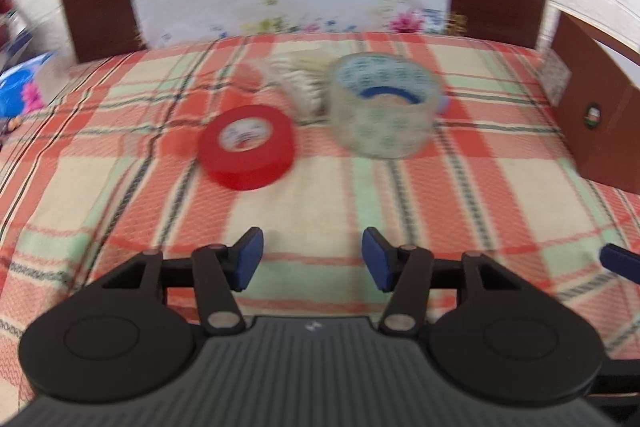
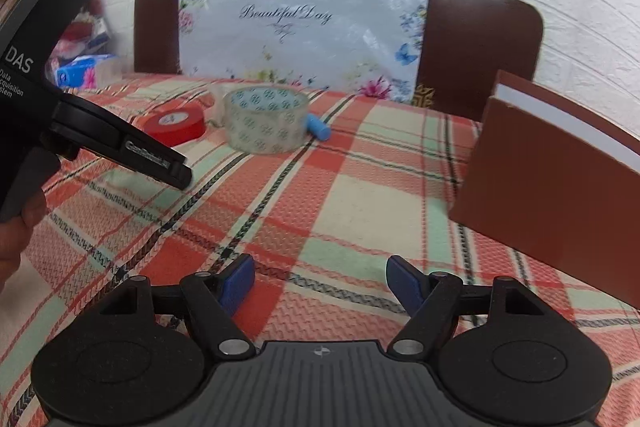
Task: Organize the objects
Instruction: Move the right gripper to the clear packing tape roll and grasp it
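Red tape roll and clear tape roll are seen lying flat on the plaid bed, ahead of the nearer left tongs; both left and right tongs are held open, empty.

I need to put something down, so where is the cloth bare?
Bare: the checked cloth between both open claws and the tape rolls, left of the brown box. Crowded: far end, with red tape, clear tape, blue stick.

Left tool spread open above plaid cloth, red tape, clear tape beyond
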